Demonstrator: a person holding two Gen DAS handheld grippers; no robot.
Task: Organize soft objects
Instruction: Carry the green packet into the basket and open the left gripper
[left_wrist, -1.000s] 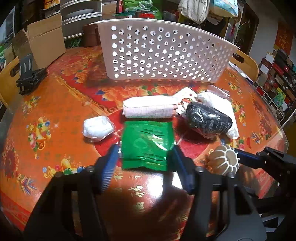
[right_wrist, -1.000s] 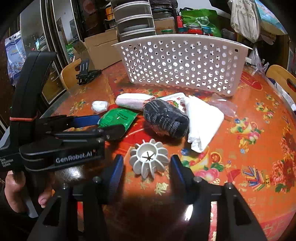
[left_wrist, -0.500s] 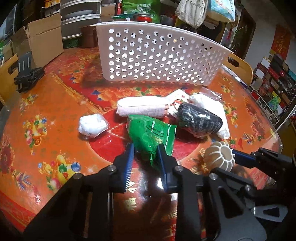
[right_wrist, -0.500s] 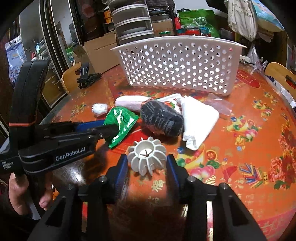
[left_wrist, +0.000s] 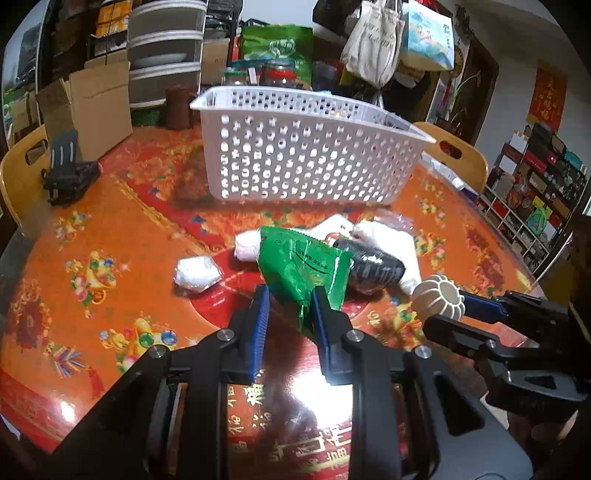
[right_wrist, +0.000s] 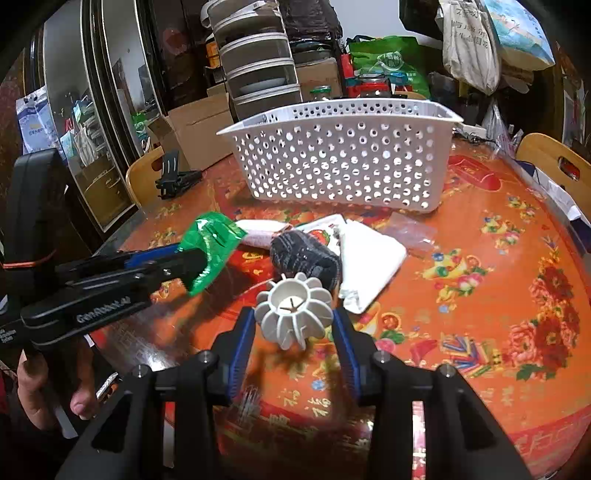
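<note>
My left gripper (left_wrist: 288, 295) is shut on a green foil packet (left_wrist: 303, 262) and holds it lifted off the table; the packet also shows in the right wrist view (right_wrist: 208, 245). My right gripper (right_wrist: 293, 321) is shut on a white ribbed ball (right_wrist: 293, 314), raised above the table, also seen in the left wrist view (left_wrist: 437, 295). On the table lie a pink-white roll (left_wrist: 245, 247), a black bundle (left_wrist: 375, 269), a white folded cloth (right_wrist: 369, 262) and a small white wad (left_wrist: 195, 273). A white perforated basket (left_wrist: 306, 162) stands behind them.
The round table has a red-orange patterned cover (left_wrist: 110, 240). A black holder (left_wrist: 66, 170) sits at its left edge. Wooden chairs (left_wrist: 454, 155), a cardboard box (left_wrist: 88, 110) and cluttered shelves surround the table. A clear plastic bag (right_wrist: 410, 230) lies near the basket.
My left gripper closed on the green packet and lifted it. My right gripper closed on the white ribbed ball and raised it off the table.
</note>
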